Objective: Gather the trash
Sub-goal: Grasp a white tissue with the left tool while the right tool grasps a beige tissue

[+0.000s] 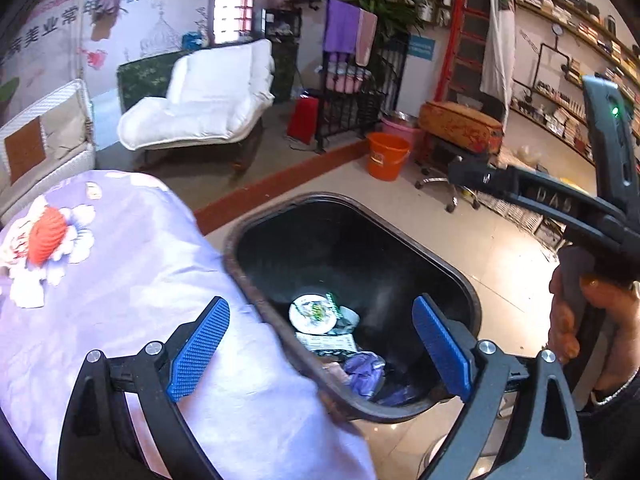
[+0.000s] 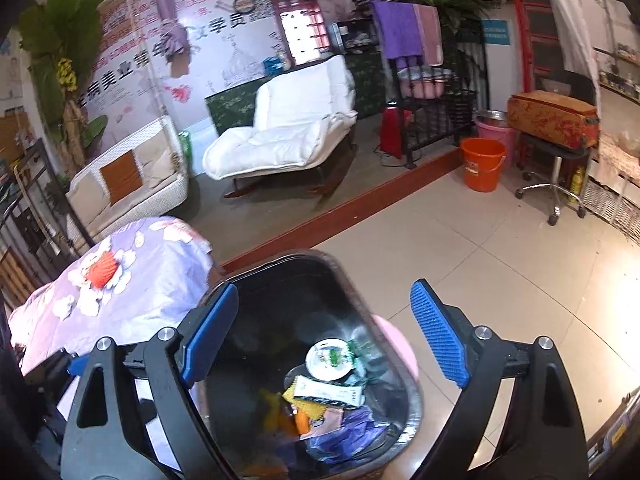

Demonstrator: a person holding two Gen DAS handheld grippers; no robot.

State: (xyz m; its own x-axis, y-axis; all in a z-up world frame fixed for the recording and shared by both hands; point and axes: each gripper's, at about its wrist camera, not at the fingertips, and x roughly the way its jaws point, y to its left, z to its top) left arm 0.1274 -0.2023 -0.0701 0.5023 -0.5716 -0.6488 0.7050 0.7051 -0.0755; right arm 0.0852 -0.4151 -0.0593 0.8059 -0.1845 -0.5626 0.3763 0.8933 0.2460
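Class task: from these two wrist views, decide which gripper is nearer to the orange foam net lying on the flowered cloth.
Left. The left gripper hangs over the cloth's edge and the bin, nearer the orange foam net. The right gripper hangs above the bin, farther away.

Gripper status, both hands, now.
Left gripper: open, holding nothing, above the trash bin.
Right gripper: open, holding nothing, above the same bin.

On the white printed wall poster (image 2: pixel 168 40), beside the red phone-booth cabinet (image 2: pixel 298 16), large dark characters read "美业常年" and "学员". The black right tool (image 1: pixel 548 200) bears "DAS".
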